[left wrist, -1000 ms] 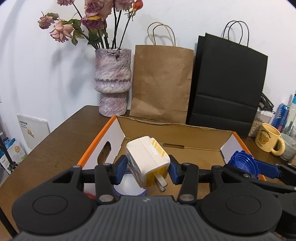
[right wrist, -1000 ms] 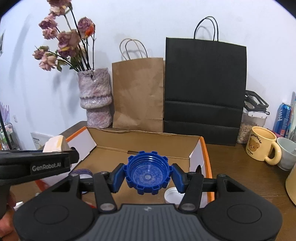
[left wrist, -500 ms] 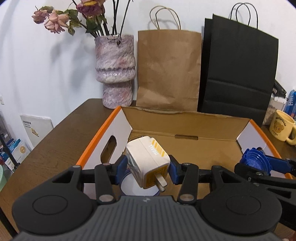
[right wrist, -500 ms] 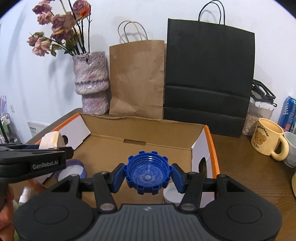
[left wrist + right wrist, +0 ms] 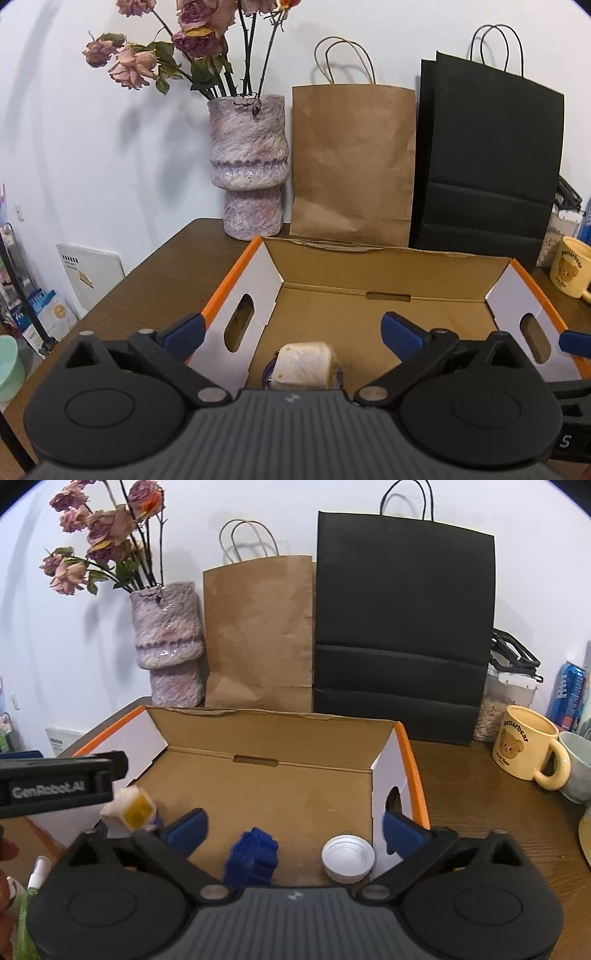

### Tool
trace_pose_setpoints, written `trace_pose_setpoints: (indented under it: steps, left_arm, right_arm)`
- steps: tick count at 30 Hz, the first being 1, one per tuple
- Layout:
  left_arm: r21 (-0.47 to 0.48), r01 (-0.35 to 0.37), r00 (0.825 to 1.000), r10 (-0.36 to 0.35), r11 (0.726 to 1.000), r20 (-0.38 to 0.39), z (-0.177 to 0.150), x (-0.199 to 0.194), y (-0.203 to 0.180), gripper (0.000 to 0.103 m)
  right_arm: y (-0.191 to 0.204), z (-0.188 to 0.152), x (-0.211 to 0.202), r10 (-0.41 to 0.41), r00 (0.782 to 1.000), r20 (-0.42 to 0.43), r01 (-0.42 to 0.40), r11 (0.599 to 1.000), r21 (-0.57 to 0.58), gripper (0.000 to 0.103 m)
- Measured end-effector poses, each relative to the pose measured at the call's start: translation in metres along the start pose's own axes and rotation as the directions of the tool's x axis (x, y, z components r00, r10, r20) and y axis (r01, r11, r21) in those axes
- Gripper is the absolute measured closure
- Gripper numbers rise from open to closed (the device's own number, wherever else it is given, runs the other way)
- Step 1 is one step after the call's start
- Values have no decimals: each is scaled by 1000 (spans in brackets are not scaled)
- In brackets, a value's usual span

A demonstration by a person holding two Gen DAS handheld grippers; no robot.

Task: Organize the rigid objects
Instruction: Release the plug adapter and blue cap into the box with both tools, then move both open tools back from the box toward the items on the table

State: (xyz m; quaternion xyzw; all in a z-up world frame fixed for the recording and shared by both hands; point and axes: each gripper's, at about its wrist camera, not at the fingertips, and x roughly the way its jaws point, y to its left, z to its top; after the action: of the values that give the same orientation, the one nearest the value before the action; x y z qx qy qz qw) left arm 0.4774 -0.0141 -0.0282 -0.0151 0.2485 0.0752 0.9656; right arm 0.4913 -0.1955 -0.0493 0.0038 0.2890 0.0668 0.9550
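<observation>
You are holding both grippers over the cardboard box [image 5: 388, 280] on the table [image 5: 155, 280], and both have just been opening. The left gripper [image 5: 291, 330] is standing wide open with nothing between its fingers [image 5: 400, 330]. The white and yellow plug [image 5: 303, 365] is sitting loose low in the box, near the white wall with the handle hole, on top of something round that is mostly hidden. The right gripper [image 5: 293, 827] is wide open too. The blue cap [image 5: 253, 856] is looking blurry under it, so it is likely dropping or rolling on the box floor, just beside the white lid [image 5: 347, 854]. Here is what could go wrong. The blue cap is round, so it may be rolling away and bumping the white lid. The plug is resting on a round thing, so it could be tipping off. If you are lifting a gripper out fast, a finger could be catching the box wall and tugging the box.
</observation>
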Motion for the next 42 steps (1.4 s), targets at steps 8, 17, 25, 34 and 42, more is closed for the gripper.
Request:
trace_pose_setpoints:
  steps: [8, 17, 25, 34, 42]
  left_arm:
    - [-2, -1, 1000, 1, 1000, -4, 1, 0, 0, 0]
    - [-3, 18, 1000, -18, 1000, 1, 1, -4, -1, 0]
    - [-15, 37, 999, -37, 999, 17, 1, -14, 4, 0]
    - [-8, 48, 998, -48, 999, 36, -4, -27, 8, 0]
    - [-18, 58, 998, -58, 998, 40, -12, -43, 18, 0]
  right_arm:
    - [-1, 0, 0, 0, 1000, -5, 0, 1000, 9, 0]
    - [0, -1, -5, 1, 1000, 3, -1, 1000, 10, 0]
    - [-1, -6, -15, -8, 1000, 16, 7, 1000, 16, 0]
    - [-5, -12, -33, -33, 999, 39, 32, 999, 31, 0]
    - [-8, -23, -56, -56, 997, 51, 53, 997, 56, 0]
